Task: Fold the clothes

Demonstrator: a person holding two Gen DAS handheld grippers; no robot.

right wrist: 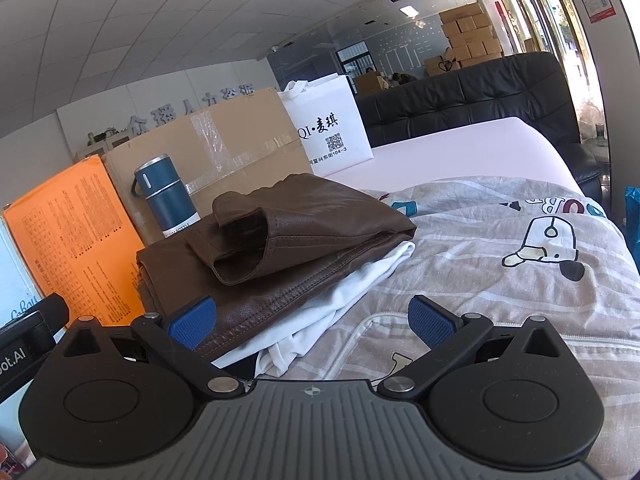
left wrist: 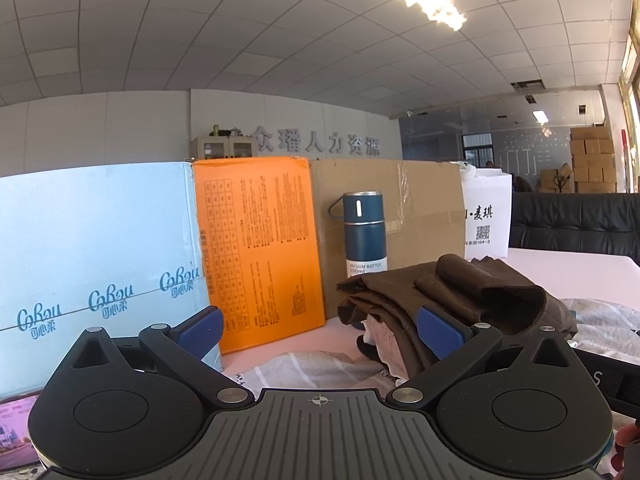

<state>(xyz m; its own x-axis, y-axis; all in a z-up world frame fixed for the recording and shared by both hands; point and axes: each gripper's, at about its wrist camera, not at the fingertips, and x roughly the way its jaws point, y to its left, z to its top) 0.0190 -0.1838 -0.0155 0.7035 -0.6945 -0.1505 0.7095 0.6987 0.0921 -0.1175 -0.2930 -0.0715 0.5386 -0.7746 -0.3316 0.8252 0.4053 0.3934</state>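
Clothes sit in a neat pile just ahead of both sets of fingers: a brown jacket [right wrist: 276, 240] lies folded on top of a white garment [right wrist: 320, 320], so I think this fold is done and the next job is to pick another piece. Both the left gripper [left wrist: 320, 332] and the right gripper [right wrist: 314, 324] have their fingers wide apart and hold nothing. Boxes [left wrist: 260, 240] and a blue bottle [left wrist: 365, 232] stand close behind the pile, but the patterned sheet [right wrist: 520, 280] to the right of the right fingers is open, with the pink worktop [right wrist: 460, 148] edge far beyond.

Both wrist views look low and close at the folded brown jacket [left wrist: 460, 292] [right wrist: 280, 240].
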